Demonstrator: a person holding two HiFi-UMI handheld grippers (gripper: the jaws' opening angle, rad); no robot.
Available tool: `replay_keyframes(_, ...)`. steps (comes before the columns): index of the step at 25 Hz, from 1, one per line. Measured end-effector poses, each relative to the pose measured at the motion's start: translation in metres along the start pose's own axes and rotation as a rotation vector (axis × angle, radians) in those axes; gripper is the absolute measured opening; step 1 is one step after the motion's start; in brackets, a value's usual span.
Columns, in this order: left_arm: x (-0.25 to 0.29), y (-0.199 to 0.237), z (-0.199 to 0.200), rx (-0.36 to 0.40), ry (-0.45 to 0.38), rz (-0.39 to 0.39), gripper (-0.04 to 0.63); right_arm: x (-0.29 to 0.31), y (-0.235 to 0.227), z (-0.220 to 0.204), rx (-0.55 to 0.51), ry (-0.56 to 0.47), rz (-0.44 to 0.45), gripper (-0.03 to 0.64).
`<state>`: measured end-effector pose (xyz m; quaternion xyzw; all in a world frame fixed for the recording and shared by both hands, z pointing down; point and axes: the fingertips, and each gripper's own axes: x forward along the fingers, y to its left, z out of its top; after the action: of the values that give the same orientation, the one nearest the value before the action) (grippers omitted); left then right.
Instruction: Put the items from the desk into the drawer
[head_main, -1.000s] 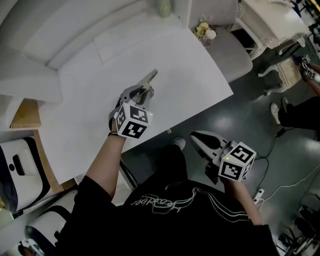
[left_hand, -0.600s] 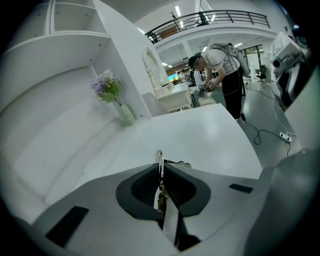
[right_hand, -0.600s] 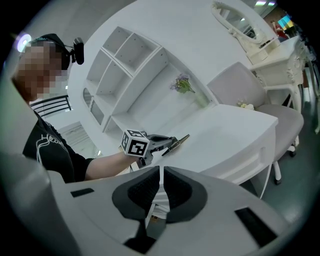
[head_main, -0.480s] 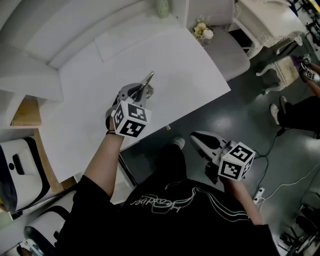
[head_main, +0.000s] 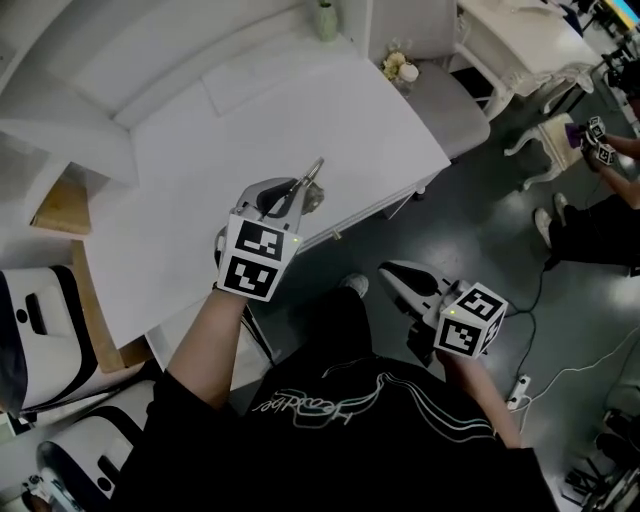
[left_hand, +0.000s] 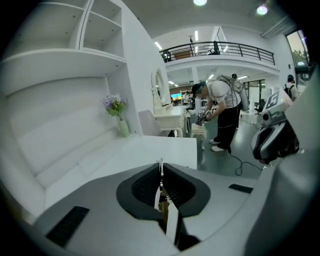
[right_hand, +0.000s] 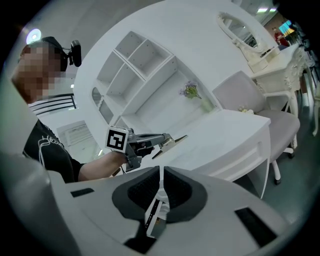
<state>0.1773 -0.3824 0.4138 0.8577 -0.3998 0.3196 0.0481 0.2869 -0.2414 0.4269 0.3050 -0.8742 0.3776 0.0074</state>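
Left gripper (head_main: 317, 167) hovers above the desk's (head_main: 180, 150) front edge; right gripper (head_main: 392, 274) hangs off it, farther. Both are clenched, empty.

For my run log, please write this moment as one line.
left gripper: shut, empty, above desk | right gripper: shut, empty, off the desk, above floor

White curved desk top (head_main: 200, 170) open across middle and front. Pale green vase (head_main: 327, 20) and small flower bunch (head_main: 398, 68) crowd its back-right corner; grey padded chair (head_main: 455, 100) flanks its right end.
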Motion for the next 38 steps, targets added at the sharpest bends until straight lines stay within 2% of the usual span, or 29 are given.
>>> replay_keyframes(3,-0.039,-0.023,0.002,-0.026,-0.031,-0.025,0.035,-0.011,0.018,-0.013,-0.008,-0.012,0.008,0.054)
replay_keyframes(11,-0.129,-0.074,-0.003,-0.154,-0.101,-0.099,0.035,-0.019,0.045,-0.038,-0.002,-0.031,0.024,0.054)
replay_keyframes(19,-0.194,-0.091,-0.036,-0.245,-0.099,-0.127,0.035,0.005,0.082,-0.047,-0.021,-0.009,0.063,0.054)
replay_keyframes(24,-0.237,-0.082,-0.080,-0.300,-0.073,-0.135,0.035,0.040,0.110,-0.066,-0.003,0.021,0.072,0.054)
replay_keyframes(32,-0.309,-0.037,-0.177,-0.318,-0.007,-0.115,0.035,0.109,0.180,-0.119,0.039,0.033,0.088,0.054)
replay_keyframes(38,-0.331,-0.021,-0.243,-0.298,0.045,-0.151,0.035,0.137,0.212,-0.156,0.060,0.040,0.055,0.054)
